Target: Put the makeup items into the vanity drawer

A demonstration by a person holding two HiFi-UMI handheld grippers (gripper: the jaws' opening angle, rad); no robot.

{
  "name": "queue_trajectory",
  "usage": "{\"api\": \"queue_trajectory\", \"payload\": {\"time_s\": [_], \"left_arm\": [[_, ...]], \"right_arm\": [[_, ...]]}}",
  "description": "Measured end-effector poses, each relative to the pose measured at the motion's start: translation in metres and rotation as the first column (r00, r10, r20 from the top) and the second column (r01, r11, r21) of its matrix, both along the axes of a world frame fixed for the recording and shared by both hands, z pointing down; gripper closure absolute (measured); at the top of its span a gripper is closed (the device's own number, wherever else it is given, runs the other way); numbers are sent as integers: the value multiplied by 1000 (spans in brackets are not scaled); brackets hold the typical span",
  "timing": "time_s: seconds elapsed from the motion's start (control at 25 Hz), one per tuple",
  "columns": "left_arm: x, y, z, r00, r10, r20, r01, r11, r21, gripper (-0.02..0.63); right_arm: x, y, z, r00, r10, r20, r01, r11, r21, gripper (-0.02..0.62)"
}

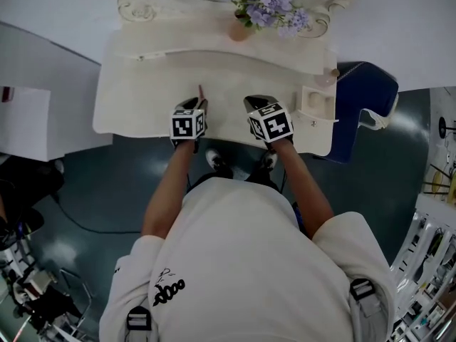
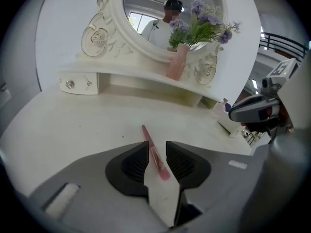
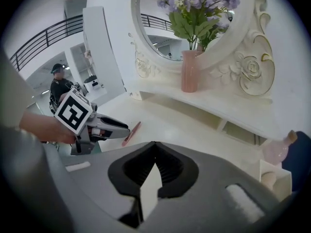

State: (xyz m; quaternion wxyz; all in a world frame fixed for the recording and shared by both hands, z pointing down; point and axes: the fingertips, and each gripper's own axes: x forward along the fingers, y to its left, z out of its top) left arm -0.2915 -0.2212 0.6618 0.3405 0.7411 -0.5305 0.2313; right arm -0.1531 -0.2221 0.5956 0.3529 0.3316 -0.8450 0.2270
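While the left gripper [image 2: 157, 145] sits low over the cream-white carved vanity table [image 1: 142, 109], its two dark ribbed jaws stand apart. A slim pink makeup stick [image 2: 148, 136] lies flat on the tabletop between them. Its near end rests in the gap, and the rest of it points away toward the mirror. As far as I can see, neither pad is pressing on it yet.

The right gripper [image 3: 155, 146] hovers just beside the left one, over the same tabletop. Its jaws are closed together with nothing in them.

At the right end of the table sits a small cream open tray-like box [image 1: 318, 105]. I take it to be the pulled-out vanity drawer, and it already holds a round item or two. A pink ribbed vase of lilac flowers [image 1: 240, 28] stands on the shelf behind, well clear of the work.

I judge the step in hand to be the pickup. To do it well, I would keep the jaws down at table level and centre the stick in the gap. I would then close slowly, so that both pads meet it together.

A stick this thin is likely to roll or swivel if one pad arrives first. Held only by its end, it may also droop. I would lift it level and move the right gripper aside before carrying the stick across to the drawer.
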Motion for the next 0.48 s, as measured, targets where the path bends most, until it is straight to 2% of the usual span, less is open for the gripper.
{"api": "queue_trajectory", "payload": {"time_s": [0.36,0.48], "left_arm": [[-4,-8,21,998,-18,59,20,999,-39,488],[-6,-9,24,995,-30,95,34,999,-41,523]], "right_arm": [[29,13,-1,996,87,11,-87,996,-21,592],[40,15,-4,994,105,16,-105,994,-18,592]]}}
